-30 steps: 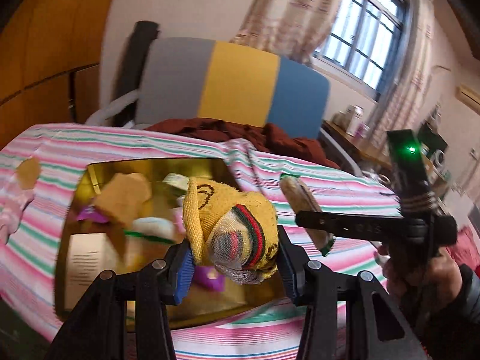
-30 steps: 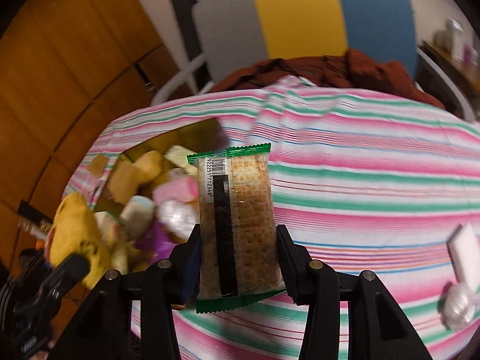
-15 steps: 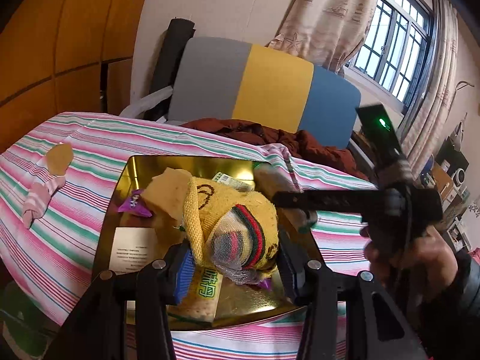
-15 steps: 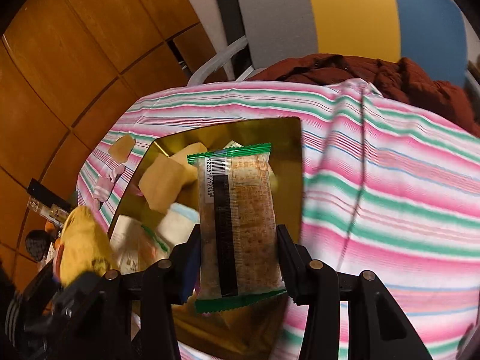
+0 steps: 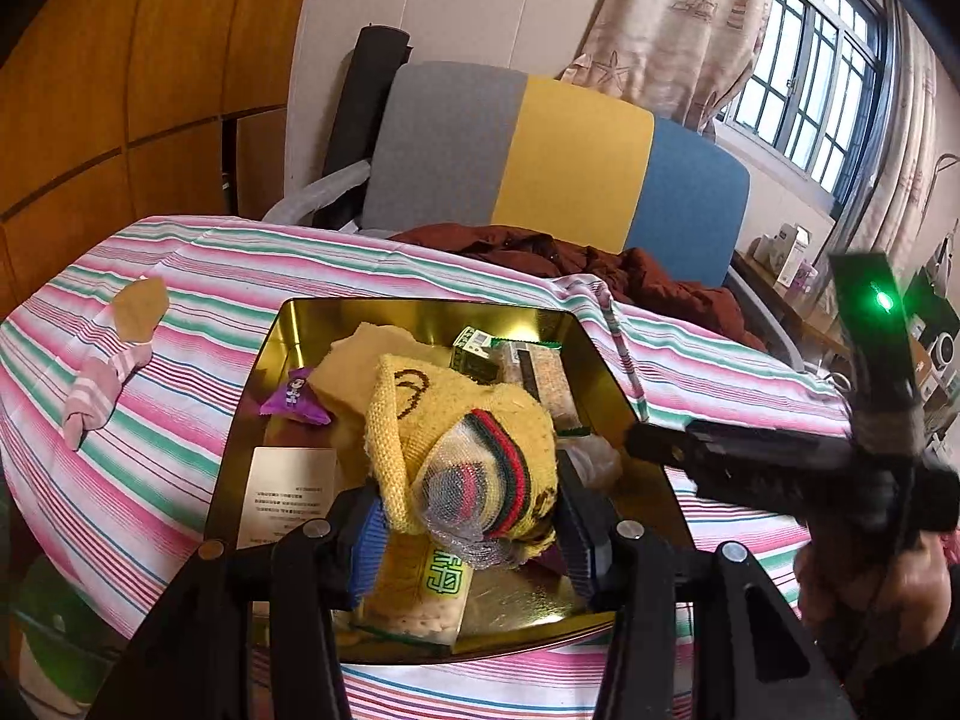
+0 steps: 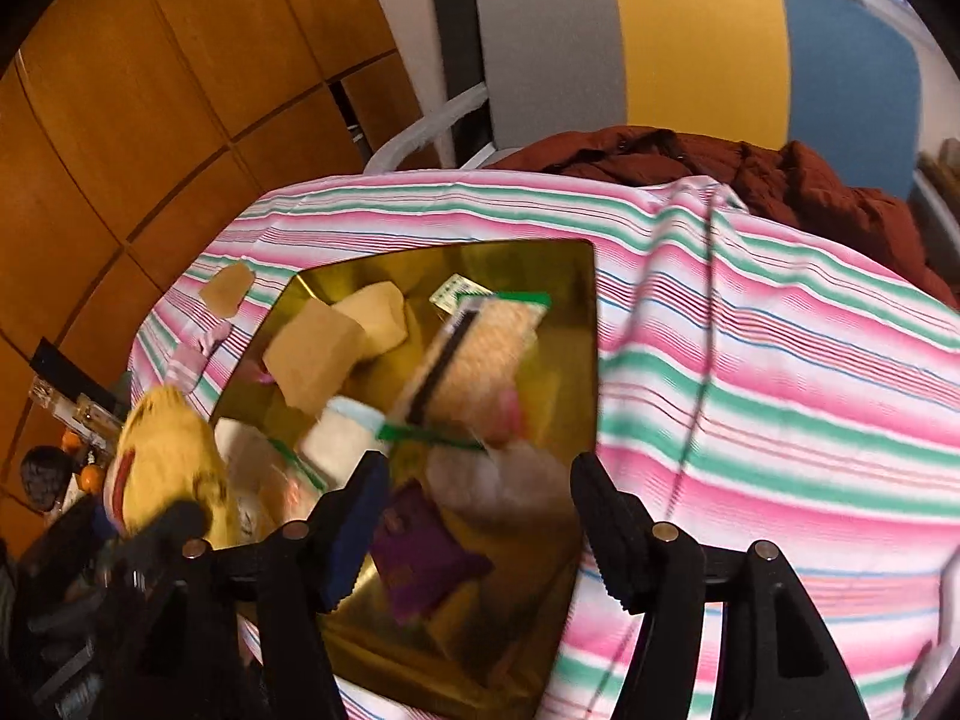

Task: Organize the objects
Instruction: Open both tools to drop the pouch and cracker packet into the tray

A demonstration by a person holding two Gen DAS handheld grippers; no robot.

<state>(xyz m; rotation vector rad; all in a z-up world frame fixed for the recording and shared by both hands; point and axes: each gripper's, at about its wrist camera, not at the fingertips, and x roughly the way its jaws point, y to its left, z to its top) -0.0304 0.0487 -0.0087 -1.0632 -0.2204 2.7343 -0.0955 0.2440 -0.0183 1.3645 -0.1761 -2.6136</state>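
Clamped jaws on your left gripper (image 5: 465, 531) pinch the yellow knit sock (image 5: 462, 450), hung over the near edge of the gold tin (image 5: 606, 354); the sock hides much of the tin's contents. Your right gripper (image 6: 480, 531) has just been opening, jaws apart with nothing between them. The cracker packet (image 6: 474, 360) it held half a second ago now lies blurred inside the tin, toward the far right corner. A pink sock (image 5: 99, 387) lies on the striped cloth (image 5: 180, 264) beyond the tin's left edge. Behind the cloth's far edge stand a tricolour chair (image 5: 558, 168) and a maroon garment (image 5: 606, 267).
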